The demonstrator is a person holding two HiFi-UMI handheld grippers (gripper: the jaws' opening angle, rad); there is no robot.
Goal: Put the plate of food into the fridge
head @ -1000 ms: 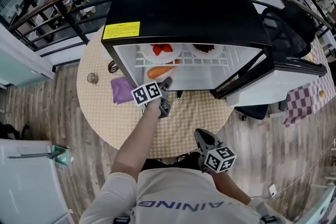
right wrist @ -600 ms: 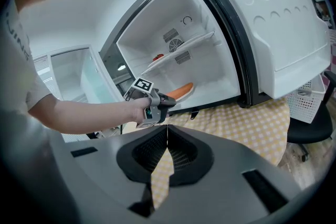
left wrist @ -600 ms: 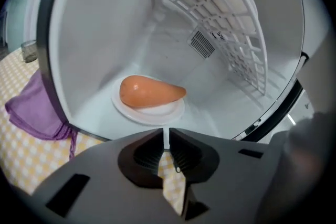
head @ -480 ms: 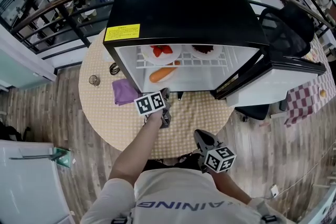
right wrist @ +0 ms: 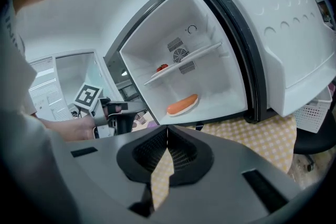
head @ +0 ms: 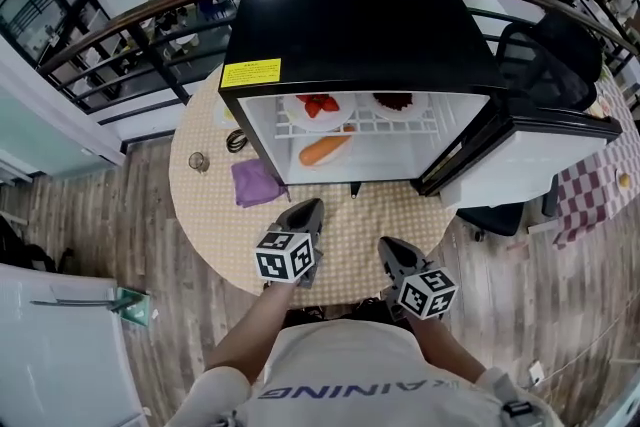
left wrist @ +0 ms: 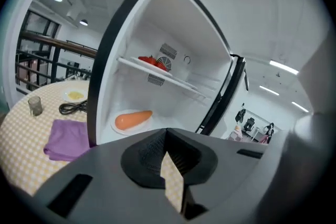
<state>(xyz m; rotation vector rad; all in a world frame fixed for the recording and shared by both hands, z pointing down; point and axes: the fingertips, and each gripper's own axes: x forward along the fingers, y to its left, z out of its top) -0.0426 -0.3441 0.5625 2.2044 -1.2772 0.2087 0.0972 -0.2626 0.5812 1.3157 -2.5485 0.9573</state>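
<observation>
Left tongs (head: 306, 207) have just closed on nothing; right tongs (head: 386, 246) pinched together, empty; plate of food (head: 322, 152) on the fridge (head: 350, 25) floor.

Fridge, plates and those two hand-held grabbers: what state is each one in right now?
Fridge door: wide open.
Plate with the orange food: set inside the fridge, under the wire shelf.
Strawberry plate: on the wire shelf.
Dark-food plate: on the wire shelf, beside the strawberries.
Left gripper: jaws just closed, shut, nothing between them.
Right gripper: jaws shut, empty.
Purple cloth: lying on the table.
</observation>
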